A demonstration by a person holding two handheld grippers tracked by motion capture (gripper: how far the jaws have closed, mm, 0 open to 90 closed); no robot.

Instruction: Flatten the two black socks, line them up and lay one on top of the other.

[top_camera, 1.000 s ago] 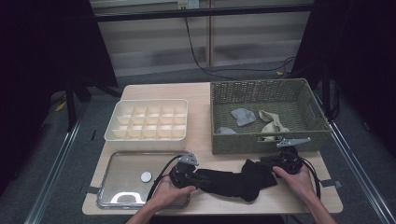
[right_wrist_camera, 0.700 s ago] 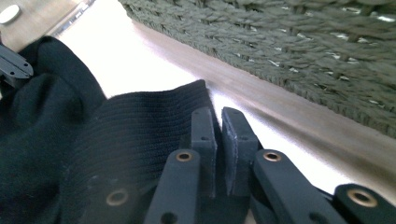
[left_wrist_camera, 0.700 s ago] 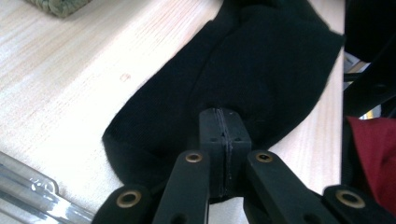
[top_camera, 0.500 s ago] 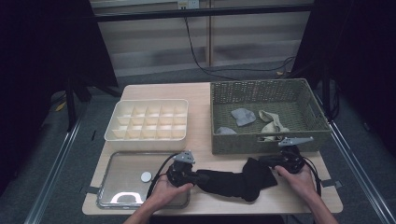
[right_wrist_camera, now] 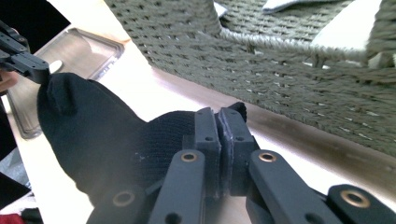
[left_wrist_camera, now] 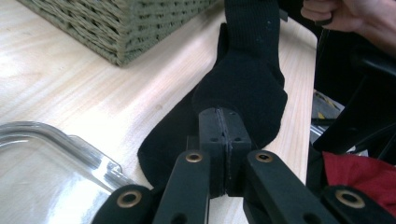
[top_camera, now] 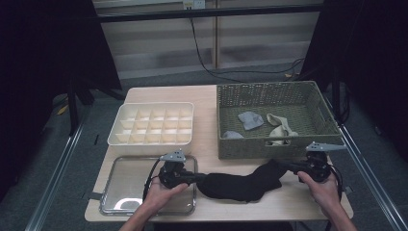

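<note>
A black sock (top_camera: 240, 182) lies stretched along the table's front edge between my two grippers. My left gripper (top_camera: 195, 178) is shut on the sock's left end, next to the clear tray (top_camera: 120, 169). In the left gripper view the jaws pinch the sock (left_wrist_camera: 247, 88) at the left gripper (left_wrist_camera: 219, 114) tips. My right gripper (top_camera: 284, 165) is shut on the sock's right end, just in front of the wicker basket (top_camera: 269, 149). The right gripper view shows the right gripper (right_wrist_camera: 219, 119) clamped on a fold of the black sock (right_wrist_camera: 93, 135), with the wicker basket (right_wrist_camera: 289, 70) close behind.
A white divided organiser (top_camera: 153, 123) stands at the left behind the clear tray. Inside the basket lie a grey sock (top_camera: 250, 120), a beige sock (top_camera: 281, 126) and a small grey piece (top_camera: 232, 135). The table's bare wood (top_camera: 207, 144) runs between organiser and basket.
The left gripper has shifted slightly left and toward the front edge, pulling the sock a little flatter. The right gripper has hardly moved.
</note>
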